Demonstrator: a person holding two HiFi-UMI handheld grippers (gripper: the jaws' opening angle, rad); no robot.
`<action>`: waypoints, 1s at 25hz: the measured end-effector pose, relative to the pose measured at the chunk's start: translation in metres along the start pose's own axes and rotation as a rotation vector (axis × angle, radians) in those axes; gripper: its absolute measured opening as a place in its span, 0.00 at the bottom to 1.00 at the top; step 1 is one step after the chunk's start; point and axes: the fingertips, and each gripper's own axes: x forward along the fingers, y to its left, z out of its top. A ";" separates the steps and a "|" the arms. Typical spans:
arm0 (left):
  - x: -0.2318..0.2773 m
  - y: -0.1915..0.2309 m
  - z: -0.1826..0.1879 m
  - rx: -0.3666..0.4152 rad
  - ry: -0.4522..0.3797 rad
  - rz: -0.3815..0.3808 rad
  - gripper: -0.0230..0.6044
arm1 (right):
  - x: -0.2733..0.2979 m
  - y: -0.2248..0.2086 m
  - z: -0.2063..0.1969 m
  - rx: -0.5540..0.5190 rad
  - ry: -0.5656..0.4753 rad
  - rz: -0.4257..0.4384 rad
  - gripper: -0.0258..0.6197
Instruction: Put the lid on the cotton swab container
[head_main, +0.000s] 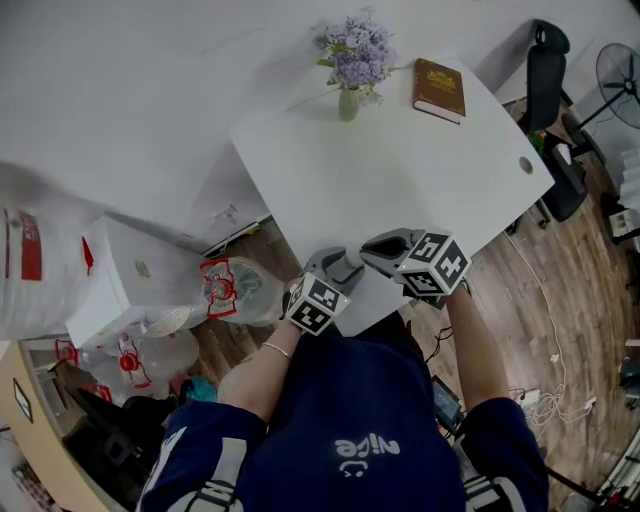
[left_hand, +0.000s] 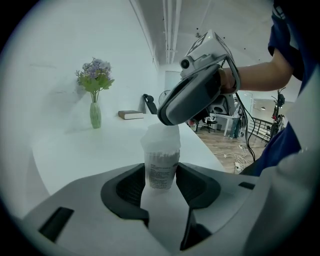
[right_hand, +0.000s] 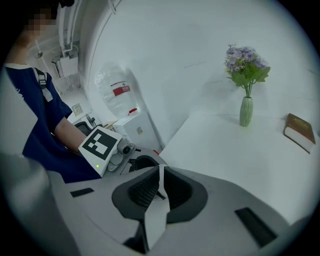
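Note:
The cotton swab container (left_hand: 161, 170), a clear cup packed with white swabs and bearing a printed label, stands upright between the pads of my left gripper (left_hand: 161, 179), which is shut on it. A translucent white lid (left_hand: 160, 137) sits at the cup's mouth. My right gripper (left_hand: 171, 118) comes down from above with its tip on the lid. In the right gripper view its jaws (right_hand: 160, 182) stand almost together with a thin white sliver pinched between them. From the head view both grippers, left (head_main: 338, 272) and right (head_main: 378, 250), meet at the table's near edge, and the cup is hidden there.
On the white table (head_main: 400, 180) a vase of purple flowers (head_main: 348, 100) and a brown book (head_main: 438, 88) stand at the far side. Water bottles (head_main: 235, 290) and a white box (head_main: 130, 275) sit on the floor to the left. A black chair (head_main: 545, 70) stands at the right.

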 end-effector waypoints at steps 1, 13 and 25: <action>0.000 0.000 0.000 0.000 0.000 -0.001 0.37 | 0.000 0.000 -0.002 0.014 -0.011 -0.006 0.13; 0.001 0.000 0.000 -0.002 0.002 -0.002 0.37 | 0.000 -0.001 -0.012 0.050 -0.067 -0.096 0.13; 0.002 0.002 -0.001 -0.008 0.008 -0.004 0.37 | 0.005 0.001 -0.013 -0.124 -0.001 -0.284 0.13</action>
